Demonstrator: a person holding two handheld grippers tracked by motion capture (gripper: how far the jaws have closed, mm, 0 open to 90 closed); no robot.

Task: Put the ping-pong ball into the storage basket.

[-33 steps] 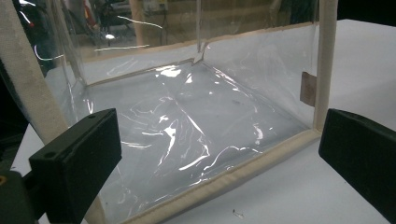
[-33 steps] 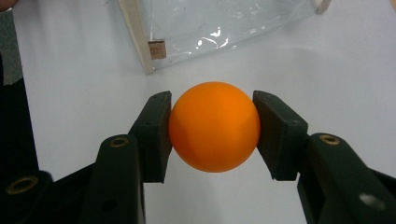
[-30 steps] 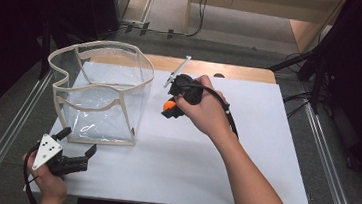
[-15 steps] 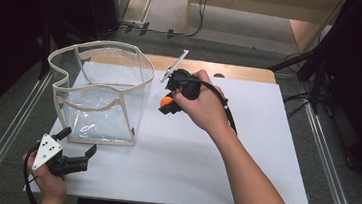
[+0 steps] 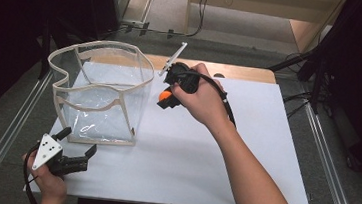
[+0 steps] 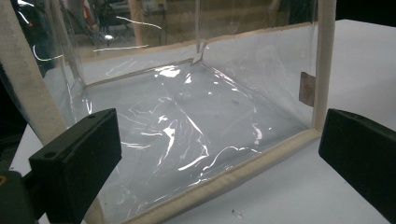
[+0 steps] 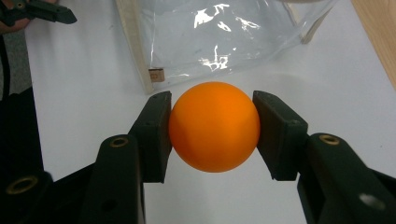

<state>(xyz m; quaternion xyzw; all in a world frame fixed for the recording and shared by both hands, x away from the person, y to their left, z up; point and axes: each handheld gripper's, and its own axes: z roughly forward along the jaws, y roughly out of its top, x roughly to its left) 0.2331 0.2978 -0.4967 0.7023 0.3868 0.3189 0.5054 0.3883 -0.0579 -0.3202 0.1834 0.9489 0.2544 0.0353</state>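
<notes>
- The right claw [image 7: 212, 135] is clamped on the orange ball [image 7: 214, 133], one pad pressing each side, and holds it clear of the white bench [image 5: 244, 153].
- In the high view the ball [image 5: 165, 96] sits just beside the right wall of the clear bag [image 5: 100, 92], below its cloth rim.
- Compared with a second ago, the right hand [image 5: 199, 96] has drifted only a little, staying alongside the bag; the grip looks unchanged.
- The ball is not yet over the opening, so it probably needs lifting above the rim before release.
- The left claw [image 5: 75, 147] hovers wide open at the bag's near corner, gripping nothing; whether it touches the seam is hard to tell.
</notes>
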